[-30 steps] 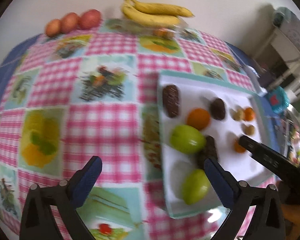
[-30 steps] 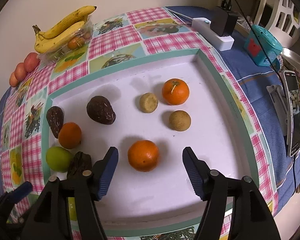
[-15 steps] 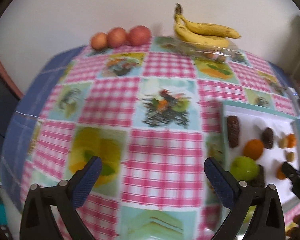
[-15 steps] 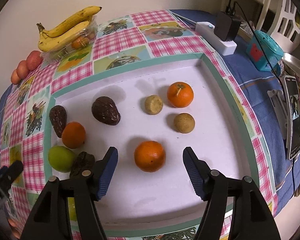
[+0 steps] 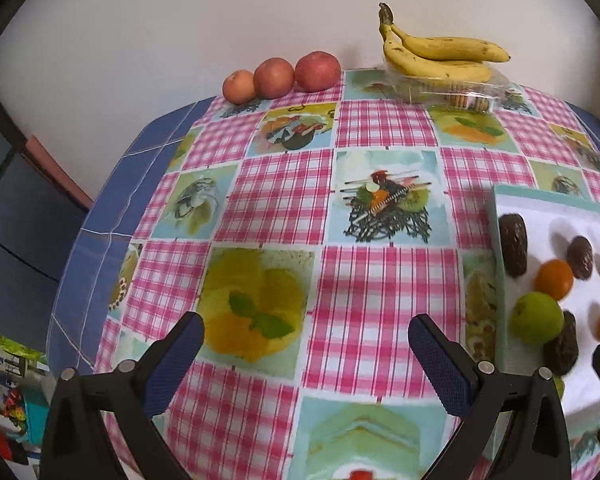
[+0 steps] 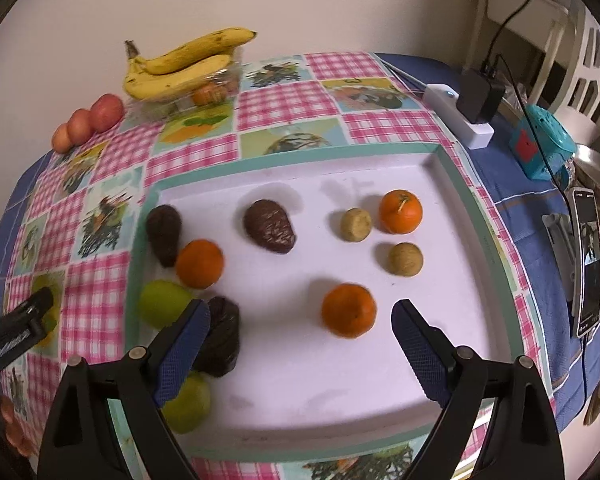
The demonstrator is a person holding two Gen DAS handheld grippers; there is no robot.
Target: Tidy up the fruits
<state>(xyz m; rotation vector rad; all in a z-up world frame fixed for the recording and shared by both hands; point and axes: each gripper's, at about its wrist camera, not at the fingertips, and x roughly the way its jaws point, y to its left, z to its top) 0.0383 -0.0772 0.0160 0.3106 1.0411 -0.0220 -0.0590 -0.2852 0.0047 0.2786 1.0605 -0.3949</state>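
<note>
Meanwhile the right gripper (image 6: 300, 344) hangs spread and empty over the white tray (image 6: 440, 160), an orange (image 6: 349, 310) lying on the tray just ahead between its fingers. Left of the tray, the left gripper (image 5: 304, 348) is spread over the checked tabletop (image 5: 284, 192), gripping nothing; bananas (image 5: 440, 56) lie beyond the tray by the wall.
</note>
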